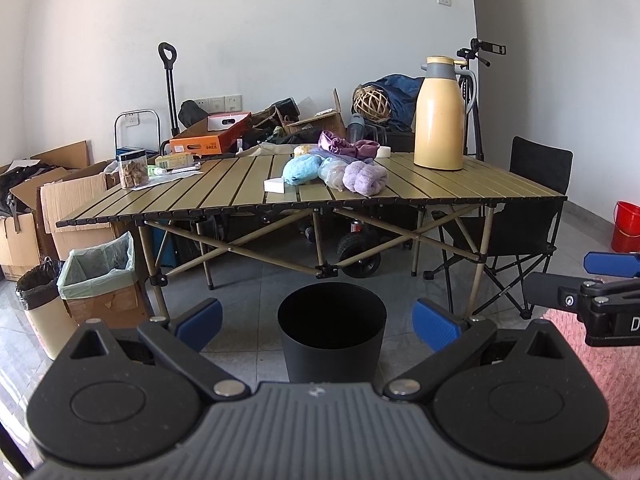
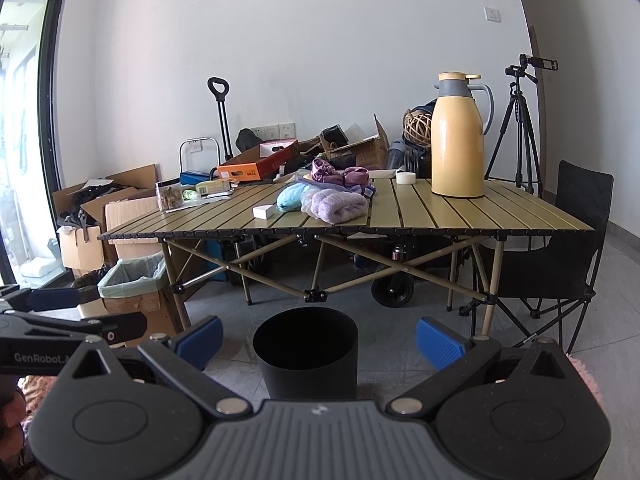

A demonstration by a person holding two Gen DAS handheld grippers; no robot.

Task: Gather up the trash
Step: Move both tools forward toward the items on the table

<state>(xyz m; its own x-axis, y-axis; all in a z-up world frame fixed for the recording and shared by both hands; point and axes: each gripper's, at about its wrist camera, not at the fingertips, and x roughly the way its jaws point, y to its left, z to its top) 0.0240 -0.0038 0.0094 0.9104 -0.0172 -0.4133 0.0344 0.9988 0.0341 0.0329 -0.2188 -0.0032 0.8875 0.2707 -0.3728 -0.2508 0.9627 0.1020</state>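
Round black plastic trash bin standing on grey tiled floor, in front of slatted olive folding table, between the blue fingertips of left gripper. Jaws wide open, holding nothing. Right gripper likewise spread wide and empty, same bin ahead. On the table: tall yellow thermos jug, fluffy lilac towel, small white box.

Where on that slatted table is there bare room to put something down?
Free: the table's right end, in front of the yellow jug, and the front left corner before the snack jar. Crowded: the middle, with towels, and the back edge.
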